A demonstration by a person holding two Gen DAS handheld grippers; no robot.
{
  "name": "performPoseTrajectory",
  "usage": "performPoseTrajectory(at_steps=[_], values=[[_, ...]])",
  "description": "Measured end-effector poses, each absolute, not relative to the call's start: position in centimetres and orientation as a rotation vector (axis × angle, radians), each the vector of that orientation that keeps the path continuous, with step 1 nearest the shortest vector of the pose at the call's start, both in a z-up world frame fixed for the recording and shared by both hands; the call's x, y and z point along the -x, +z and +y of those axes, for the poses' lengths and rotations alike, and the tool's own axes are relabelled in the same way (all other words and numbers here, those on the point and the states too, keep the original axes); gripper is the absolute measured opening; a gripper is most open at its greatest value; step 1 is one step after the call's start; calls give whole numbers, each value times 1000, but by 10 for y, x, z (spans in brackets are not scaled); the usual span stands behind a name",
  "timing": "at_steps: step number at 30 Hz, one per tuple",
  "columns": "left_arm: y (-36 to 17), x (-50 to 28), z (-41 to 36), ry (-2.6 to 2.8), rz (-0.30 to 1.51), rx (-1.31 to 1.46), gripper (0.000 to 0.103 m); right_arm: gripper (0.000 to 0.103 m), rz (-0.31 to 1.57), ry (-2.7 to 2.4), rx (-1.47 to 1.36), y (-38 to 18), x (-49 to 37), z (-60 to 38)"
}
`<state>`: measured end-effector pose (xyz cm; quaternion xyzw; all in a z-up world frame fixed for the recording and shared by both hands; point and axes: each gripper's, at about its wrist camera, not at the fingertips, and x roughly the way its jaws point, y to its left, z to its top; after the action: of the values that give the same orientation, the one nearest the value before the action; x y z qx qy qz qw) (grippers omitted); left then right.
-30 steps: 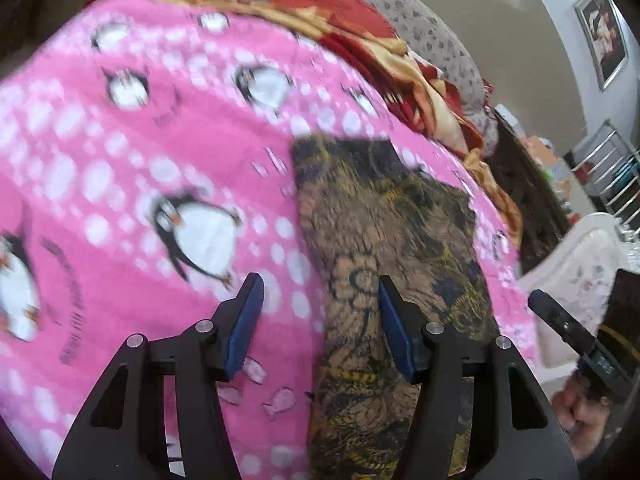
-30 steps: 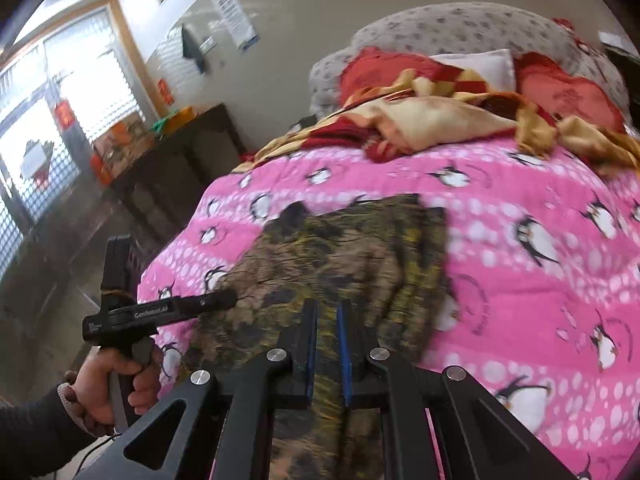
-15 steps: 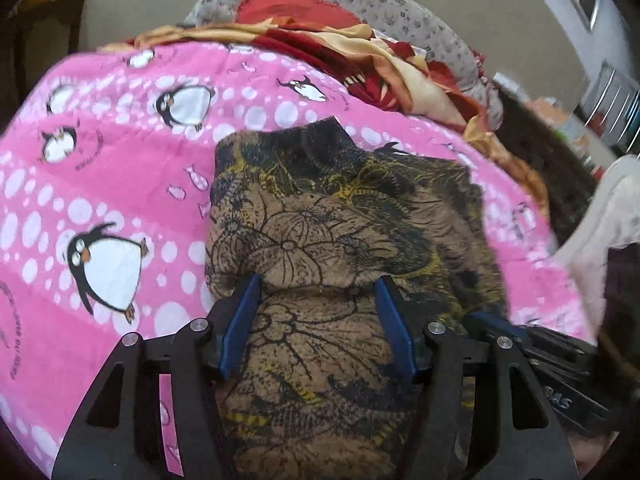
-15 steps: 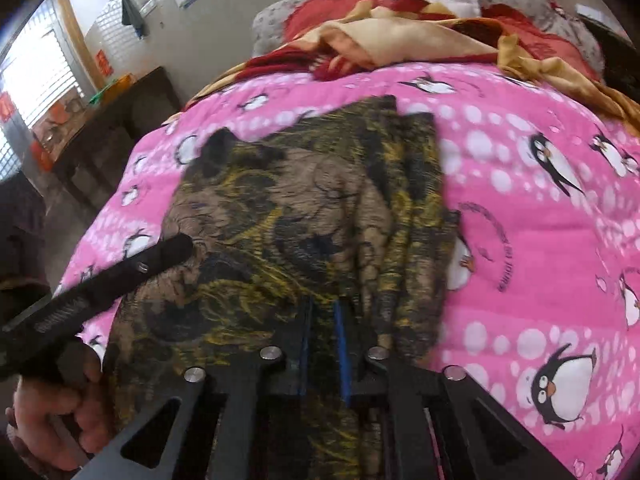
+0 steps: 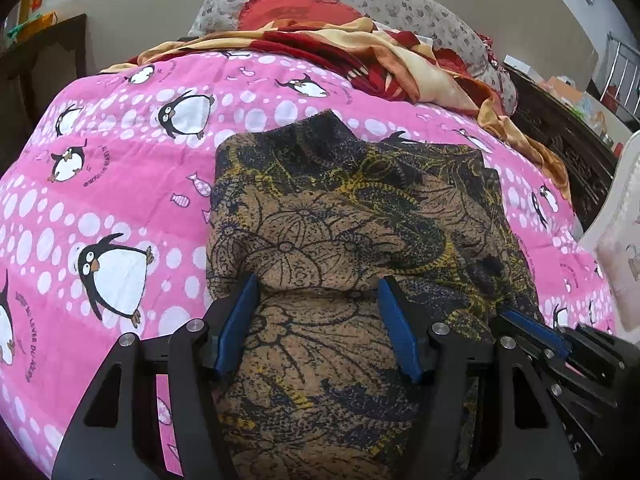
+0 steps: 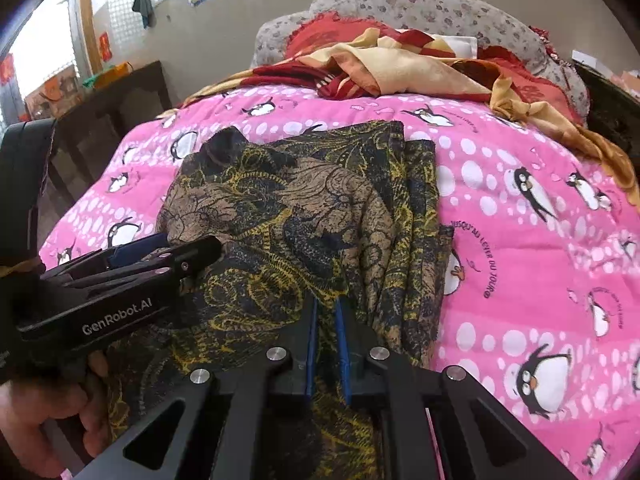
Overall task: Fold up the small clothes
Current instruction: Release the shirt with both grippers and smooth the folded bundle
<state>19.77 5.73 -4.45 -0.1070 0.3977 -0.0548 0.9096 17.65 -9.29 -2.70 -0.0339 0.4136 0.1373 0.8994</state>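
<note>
Left view: window hidden; right view: hand (image 6: 36, 420), window (image 6: 36, 68)

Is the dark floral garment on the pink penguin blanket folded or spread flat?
Folded: the garment lies doubled, with stacked layer edges along its right side.

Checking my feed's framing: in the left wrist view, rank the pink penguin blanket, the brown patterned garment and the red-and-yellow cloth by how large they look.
1. pink penguin blanket, though partly covered.
2. brown patterned garment, close behind; it lies nearer the camera, so this ranking is unsure.
3. red-and-yellow cloth, smallest, farthest away.
</note>
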Motion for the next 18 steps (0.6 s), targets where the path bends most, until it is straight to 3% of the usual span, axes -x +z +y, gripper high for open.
performPoseTrajectory(at_steps=[10, 14, 18], values=[[-33, -188, 56, -104, 854, 177, 63, 13, 885, 340, 67, 0, -124, -100], [-5, -124, 62, -180, 793, 189, 63, 13, 917, 392, 104, -20, -101, -97], [-37, -72, 54, -205, 887, 136, 63, 14, 903, 398, 61, -32, -99, -108]])
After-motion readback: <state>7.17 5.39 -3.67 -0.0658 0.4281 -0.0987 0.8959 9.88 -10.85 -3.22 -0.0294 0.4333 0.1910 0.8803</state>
